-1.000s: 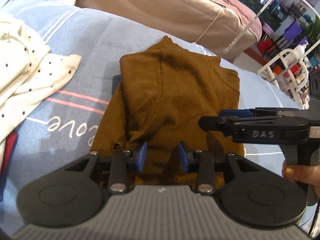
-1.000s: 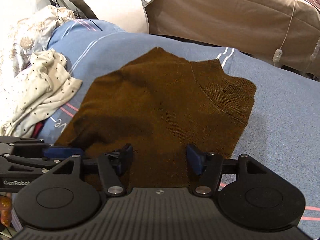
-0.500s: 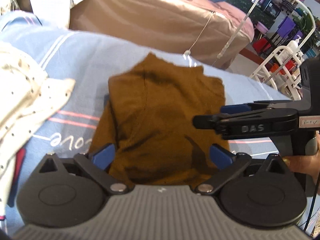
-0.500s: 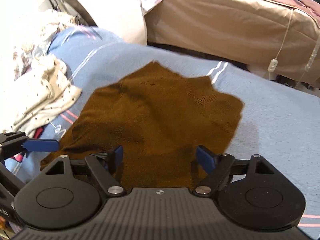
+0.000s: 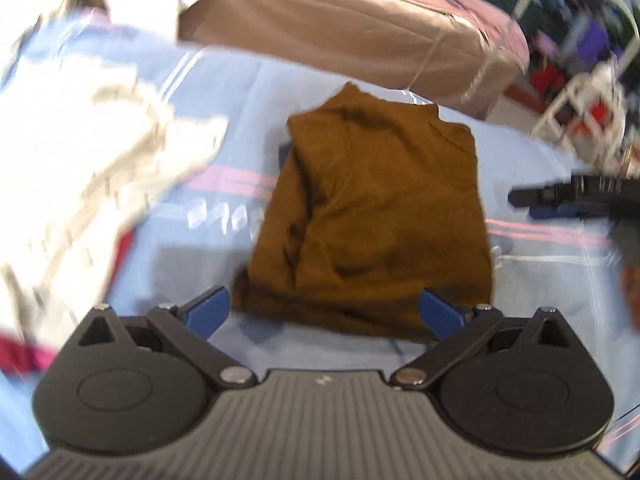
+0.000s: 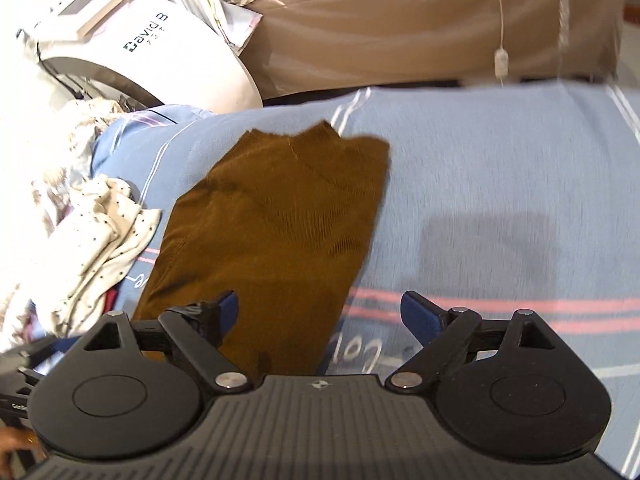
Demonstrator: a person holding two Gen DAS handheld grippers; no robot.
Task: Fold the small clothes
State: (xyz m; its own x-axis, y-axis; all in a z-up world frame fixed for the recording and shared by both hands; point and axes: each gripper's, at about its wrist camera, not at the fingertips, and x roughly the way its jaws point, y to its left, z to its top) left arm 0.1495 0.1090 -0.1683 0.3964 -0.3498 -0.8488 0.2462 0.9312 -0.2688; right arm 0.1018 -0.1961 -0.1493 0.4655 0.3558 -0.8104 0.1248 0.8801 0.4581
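Left wrist view shows the left claw with its blue pads spread wide and nothing between them. A second ago those pads were pinched close together over the near hem of the brown sweater; now they stand apart and just short of that hem. The right claw has done the same: its jaws have widened from a half-closed stance, they hold nothing, and it has shifted off to the right, so that only its left pad sits over the cloth while the right one hangs over bare blue blanket.

The sweater lies released on the blanket as a narrow folded block, collar at the far end, sides tucked in. Both cameras see it from farther back than before, and the left view is smeared with motion.

That reads as a fold just finished and let go. Likely next is another garment: the white dotted cloth lies crumpled just beside the sweater's left edge, not yet folded.
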